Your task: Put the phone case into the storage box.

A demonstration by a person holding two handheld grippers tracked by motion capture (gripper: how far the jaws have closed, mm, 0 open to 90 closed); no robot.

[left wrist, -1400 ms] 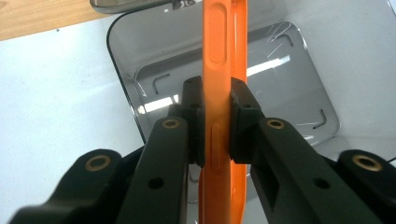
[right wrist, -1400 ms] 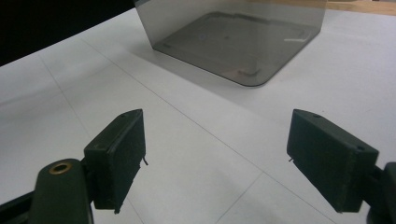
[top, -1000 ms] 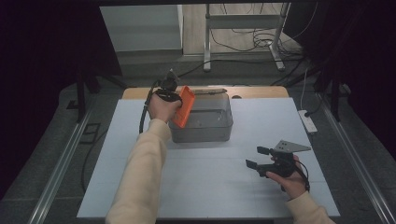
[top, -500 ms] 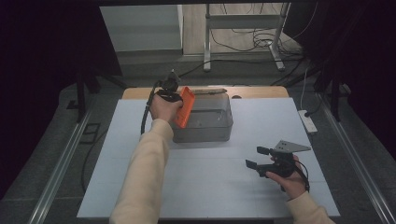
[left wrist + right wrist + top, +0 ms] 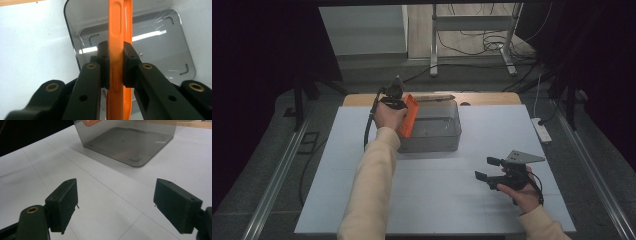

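- I am looking over the white tabletop (image 5: 437, 200), and nothing on it is shifting compared with a second ago; both hands are keeping their places, so I judge this is a pause before the next step.
- The clear plastic bin (image 5: 434, 131) is standing on the far half of the tabletop, just before the wooden edge. It is open on top, and in the left tool view I am seeing its bare bottom (image 5: 155, 50).
- The orange lid (image 5: 407, 116) is hanging tilted over the left end of the bin, its lower part already below the rim. It is not lying down yet; to me it looks like it is being put into the bin or lifted out of it, I cannot tell which.
- The left tool (image 5: 398, 106) is clamped on the orange lid (image 5: 118, 62); the pads are pressing on both faces of it, edge-on, as before.
- The right tool (image 5: 487, 170) is resting low at the near right, well apart from the bin, with its jaws standing wide apart and nothing between them.
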